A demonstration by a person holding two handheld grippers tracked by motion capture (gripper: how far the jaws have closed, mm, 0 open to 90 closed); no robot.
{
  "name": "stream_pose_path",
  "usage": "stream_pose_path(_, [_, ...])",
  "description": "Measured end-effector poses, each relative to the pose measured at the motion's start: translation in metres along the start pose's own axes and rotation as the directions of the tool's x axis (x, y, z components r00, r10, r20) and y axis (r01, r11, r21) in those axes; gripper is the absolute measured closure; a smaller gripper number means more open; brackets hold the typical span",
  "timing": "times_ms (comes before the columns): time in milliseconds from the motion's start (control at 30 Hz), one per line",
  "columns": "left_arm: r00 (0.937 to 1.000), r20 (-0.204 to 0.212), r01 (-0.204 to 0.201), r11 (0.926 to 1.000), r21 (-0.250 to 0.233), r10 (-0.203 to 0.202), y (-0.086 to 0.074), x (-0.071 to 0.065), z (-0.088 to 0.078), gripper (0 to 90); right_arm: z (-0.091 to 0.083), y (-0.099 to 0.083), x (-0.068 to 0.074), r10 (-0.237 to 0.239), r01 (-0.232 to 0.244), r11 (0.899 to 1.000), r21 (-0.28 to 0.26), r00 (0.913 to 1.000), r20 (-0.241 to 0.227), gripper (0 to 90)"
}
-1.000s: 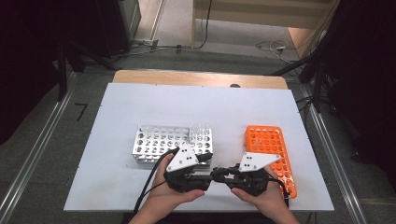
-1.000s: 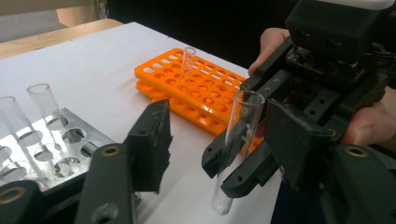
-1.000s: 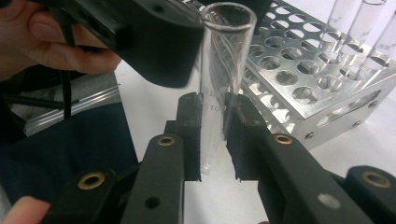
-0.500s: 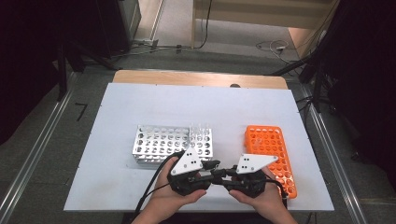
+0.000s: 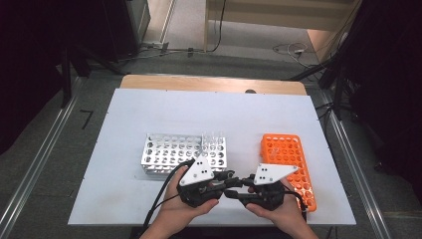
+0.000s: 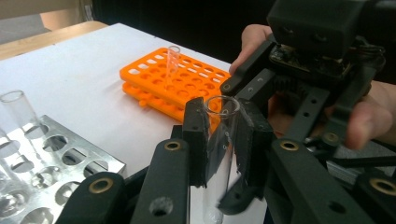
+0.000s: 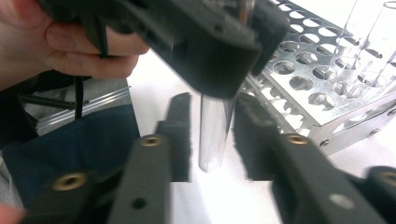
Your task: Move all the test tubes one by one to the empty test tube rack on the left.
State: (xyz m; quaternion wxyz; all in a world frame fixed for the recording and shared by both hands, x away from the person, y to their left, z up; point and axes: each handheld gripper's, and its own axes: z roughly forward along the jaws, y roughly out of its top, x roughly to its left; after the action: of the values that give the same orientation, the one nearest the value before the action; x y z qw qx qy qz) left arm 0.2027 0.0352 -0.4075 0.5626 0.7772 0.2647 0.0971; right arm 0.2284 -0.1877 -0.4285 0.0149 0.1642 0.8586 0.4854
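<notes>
The glass test tube (image 6: 223, 140) now hangs upright between both racks, above the table's near edge, pinched by your left gripper (image 6: 223, 149), whose jaws have just been closing onto it. Your right gripper (image 7: 212, 140) has just been opening, its jaws spread clear of the tube's lower end, so the handover looks complete; the orange rack (image 5: 288, 159) and steel rack (image 5: 169, 154) wait beyond.

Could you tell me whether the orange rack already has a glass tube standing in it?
Yes, in the left gripper view one clear tube stands upright in a hole of the orange rack.
</notes>
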Motion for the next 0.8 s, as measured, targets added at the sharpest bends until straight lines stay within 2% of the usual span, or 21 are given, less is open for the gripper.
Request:
stream_pose_path(233, [0.9989,-0.046,0.005,0.9998,-0.019,-0.006,0.003,0.010,-0.009,76.0,-0.012,-0.001,-0.006,0.016,-0.014,0.999,-0.041,0.9992,0.037,33.1])
stream_pose_path(333, [0.9979,-0.064,0.007,0.9997,-0.024,-0.008,0.006,0.015,-0.014,76.0,-0.020,-0.002,-0.010,0.034,-0.031,0.998,-0.058,0.9977,0.059,24.8])
stream_pose_path(533, [0.9957,-0.091,0.013,0.9986,-0.051,-0.018,0.012,0.025,-0.023,76.1,-0.032,-0.006,-0.016,0.058,-0.050,0.996,-0.074,0.9918,0.114,5.4])
stream_pose_path(633, [0.9934,-0.112,0.015,0.9975,-0.069,-0.023,0.016,0.031,-0.030,76.1,-0.038,-0.009,-0.021,0.075,-0.065,0.995,-0.080,0.9886,0.130,0.0])
stream_pose_path(800, [0.9873,-0.155,0.023,0.9952,-0.095,-0.037,0.020,0.045,-0.041,76.1,-0.050,-0.013,-0.028,0.094,-0.081,0.992,-0.094,0.9846,0.147,0.0])
